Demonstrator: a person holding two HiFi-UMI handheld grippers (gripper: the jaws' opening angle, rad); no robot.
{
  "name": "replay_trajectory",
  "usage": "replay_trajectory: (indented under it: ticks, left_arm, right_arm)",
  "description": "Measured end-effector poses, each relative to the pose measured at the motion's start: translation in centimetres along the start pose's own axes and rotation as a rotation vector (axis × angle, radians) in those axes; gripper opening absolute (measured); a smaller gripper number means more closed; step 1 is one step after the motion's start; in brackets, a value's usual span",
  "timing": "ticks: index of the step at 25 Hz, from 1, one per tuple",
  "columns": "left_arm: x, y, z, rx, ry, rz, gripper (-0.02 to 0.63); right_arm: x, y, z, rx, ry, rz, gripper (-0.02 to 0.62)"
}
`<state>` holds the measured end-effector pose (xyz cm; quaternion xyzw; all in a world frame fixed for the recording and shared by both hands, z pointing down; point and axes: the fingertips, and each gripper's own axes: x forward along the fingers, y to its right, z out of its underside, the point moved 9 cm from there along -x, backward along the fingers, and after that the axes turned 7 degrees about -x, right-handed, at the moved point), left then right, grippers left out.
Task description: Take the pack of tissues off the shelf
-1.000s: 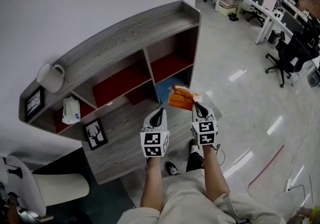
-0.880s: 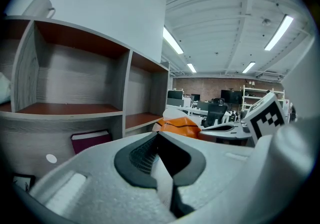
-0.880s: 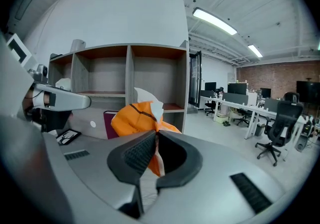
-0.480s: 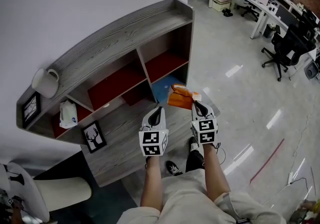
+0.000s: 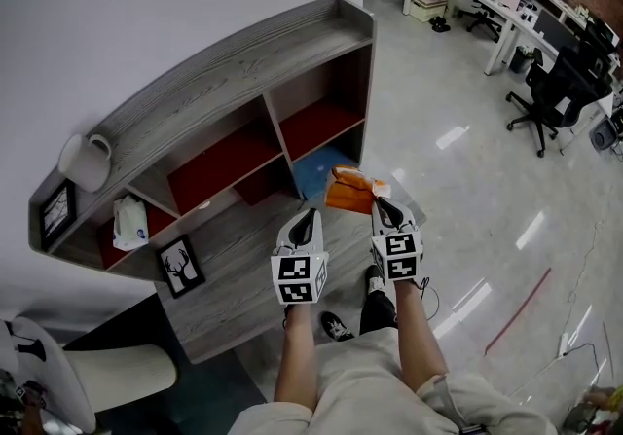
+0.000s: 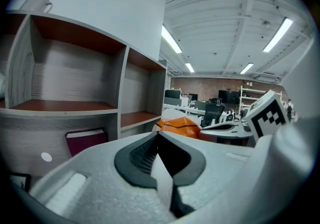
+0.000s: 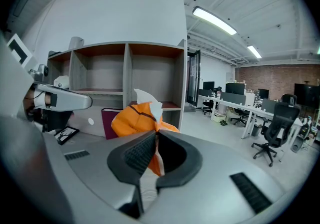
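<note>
— Nearest first: any change at the left gripper (image 6: 157, 135)?
— None; pressed shut on nothing, same as before.
— And at the right gripper (image 7: 154, 135)?
— Still clamped on the orange pack of tissues (image 7: 134, 117), sticking out past the fingertips, clear of the shelf (image 7: 125, 62) beyond, hardly shifted.
</note>
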<state>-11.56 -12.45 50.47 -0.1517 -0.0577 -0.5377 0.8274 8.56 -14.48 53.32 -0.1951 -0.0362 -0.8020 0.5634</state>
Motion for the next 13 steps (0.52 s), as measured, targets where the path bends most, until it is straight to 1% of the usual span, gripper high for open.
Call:
replay_trajectory:
  ticks: [8,13]
  left_arm:
    - [-0.43,0.05,0.31,0.006,-0.010,0.003,0.008]
    - [-0.49,-0.12,0.52,0.019,-0.031,0.015,0.008]
  right_arm:
    - [-0.38,-0.40,0.19,-0.002,-0.001,0.001,0.026]
    - [-0.58,-0.51,0.23,0.004,-0.008,0.019,0.026]
